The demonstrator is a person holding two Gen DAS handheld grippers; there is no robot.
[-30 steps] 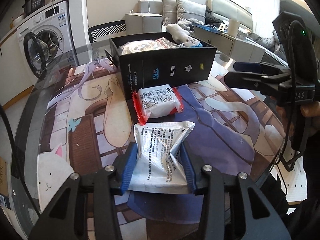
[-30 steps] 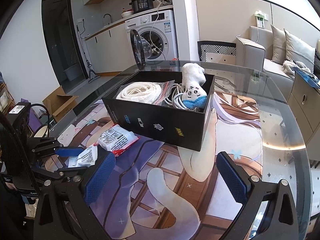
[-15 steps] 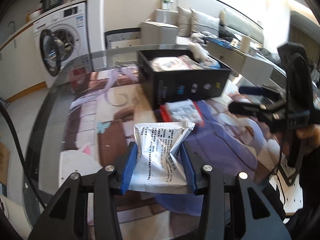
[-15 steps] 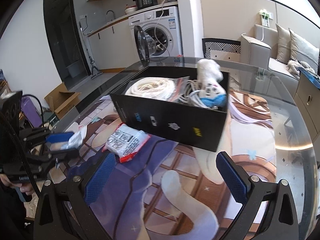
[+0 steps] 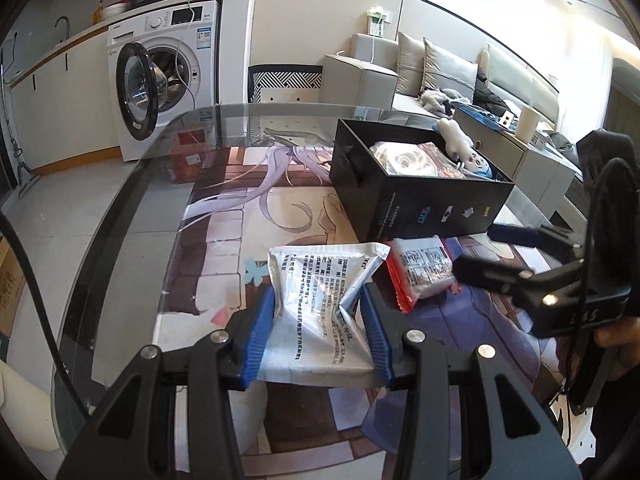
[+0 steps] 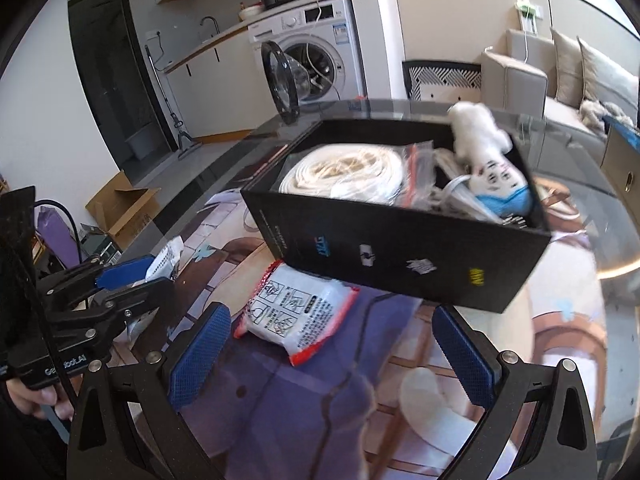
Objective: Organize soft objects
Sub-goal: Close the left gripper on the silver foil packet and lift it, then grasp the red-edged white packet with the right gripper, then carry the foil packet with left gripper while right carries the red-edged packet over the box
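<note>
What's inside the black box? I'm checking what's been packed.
The black box holds a coiled white rope, a zip bag, white cables and a plush toy. Anything beneath them is covered.

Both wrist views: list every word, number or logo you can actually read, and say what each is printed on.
"GenRobot.AI": on the left gripper, seen from the right wrist, first letters partly hidden.
Crinkled silver foil packet: dense print, too small to read.
Red-edged white pouch: pictograms and print, unreadable.
Black cardboard box: coloured logos, too blurred.
White washing machine: labels too small.
</note>
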